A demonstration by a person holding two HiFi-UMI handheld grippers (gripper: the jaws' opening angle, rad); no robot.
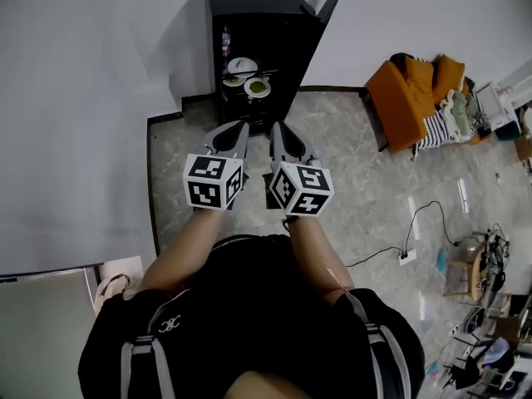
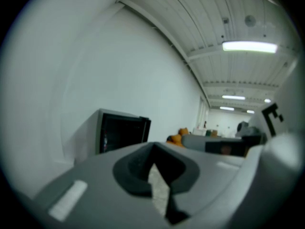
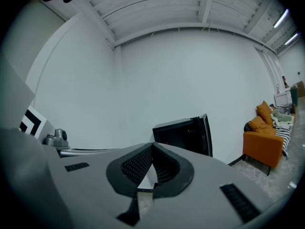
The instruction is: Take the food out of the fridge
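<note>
Both arms forward. I am holding the left gripper [image 1: 243,126] and the right gripper [image 1: 276,126] side by side, both pointing at the black fridge [image 1: 249,15] and well short of it. Each gripper is clenched with nothing between its jaws. The fridge is standing at the far edge of the tiled floor [image 1: 349,156], against the white wall, with its door [image 1: 327,8] hanging open on the right. The food [image 1: 258,87], in several dishes, is sitting on a shelf inside, near the shelf's front edge.
</note>
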